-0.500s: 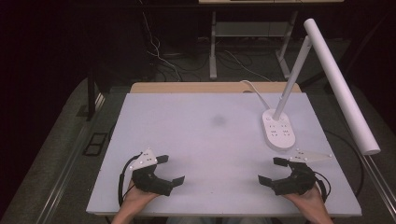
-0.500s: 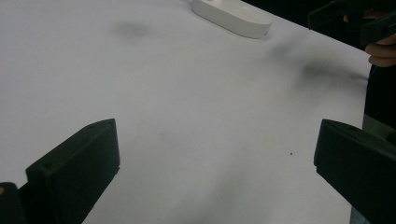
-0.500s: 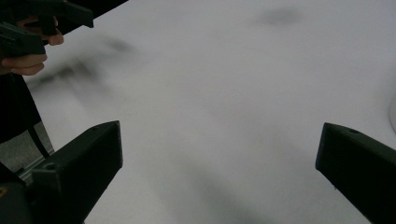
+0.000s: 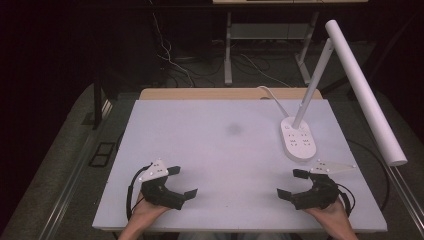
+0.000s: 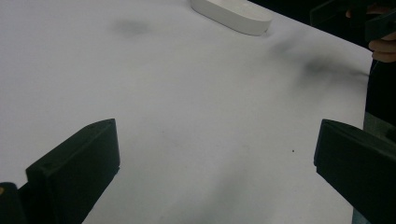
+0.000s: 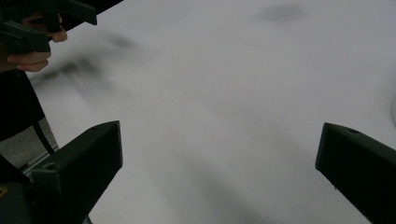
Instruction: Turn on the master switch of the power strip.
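White and bare across most of its top, the counter (image 4: 220,165) is filling the middle of the high view, with dark floor, cables and table legs lying behind it along the upper edge of the frame. A faint grey smudge (image 4: 234,129) is showing near the counter's centre. Toward the right of the frame, a white desk lamp (image 4: 299,140) is standing on its oval base, its stem leaning up and right to a long white tube that is slanting down toward the right edge.

At the lower left of the frame, the left gripper (image 4: 181,182) is sitting in the person's hand just over the counter, its jaws spread wide with nothing between them; the left gripper view is showing only bare white surface between its two black jaws. At the lower right, the right gripper (image 4: 293,184) is mirroring it, jaws likewise spread and empty, pointing inward toward the other. Both are staying well apart from each other, and the right one is lying near the lamp's base without touching it.
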A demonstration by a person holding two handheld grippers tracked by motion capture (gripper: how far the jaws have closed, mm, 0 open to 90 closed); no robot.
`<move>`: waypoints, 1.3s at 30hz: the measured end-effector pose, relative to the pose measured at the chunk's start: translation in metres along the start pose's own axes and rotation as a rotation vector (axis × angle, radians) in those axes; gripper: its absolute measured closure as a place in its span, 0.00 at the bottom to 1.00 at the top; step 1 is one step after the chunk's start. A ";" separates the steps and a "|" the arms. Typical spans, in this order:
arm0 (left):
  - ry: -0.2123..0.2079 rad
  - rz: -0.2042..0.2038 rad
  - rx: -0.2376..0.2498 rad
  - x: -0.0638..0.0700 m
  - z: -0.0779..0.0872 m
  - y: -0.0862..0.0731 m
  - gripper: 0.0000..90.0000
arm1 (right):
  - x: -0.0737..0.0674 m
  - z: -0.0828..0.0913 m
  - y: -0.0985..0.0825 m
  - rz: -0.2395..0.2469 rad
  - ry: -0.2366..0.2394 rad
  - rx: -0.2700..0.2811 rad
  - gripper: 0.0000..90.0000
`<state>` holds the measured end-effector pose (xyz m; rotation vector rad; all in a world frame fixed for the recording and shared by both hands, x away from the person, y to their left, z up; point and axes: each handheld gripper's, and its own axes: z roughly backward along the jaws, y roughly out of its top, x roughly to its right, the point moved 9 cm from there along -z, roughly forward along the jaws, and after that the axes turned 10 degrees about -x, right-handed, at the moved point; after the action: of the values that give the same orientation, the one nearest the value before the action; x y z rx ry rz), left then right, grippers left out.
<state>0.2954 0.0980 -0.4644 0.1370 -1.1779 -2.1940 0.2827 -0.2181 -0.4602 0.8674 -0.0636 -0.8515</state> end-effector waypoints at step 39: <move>0.013 -0.001 -0.018 -0.003 0.000 -0.005 0.00 | -0.004 0.001 0.026 0.051 -0.049 -0.101 0.00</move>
<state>0.2948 0.1016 -0.4689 0.1436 -1.1511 -2.2006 0.2956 -0.2068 -0.4404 0.7475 -0.0845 -0.8211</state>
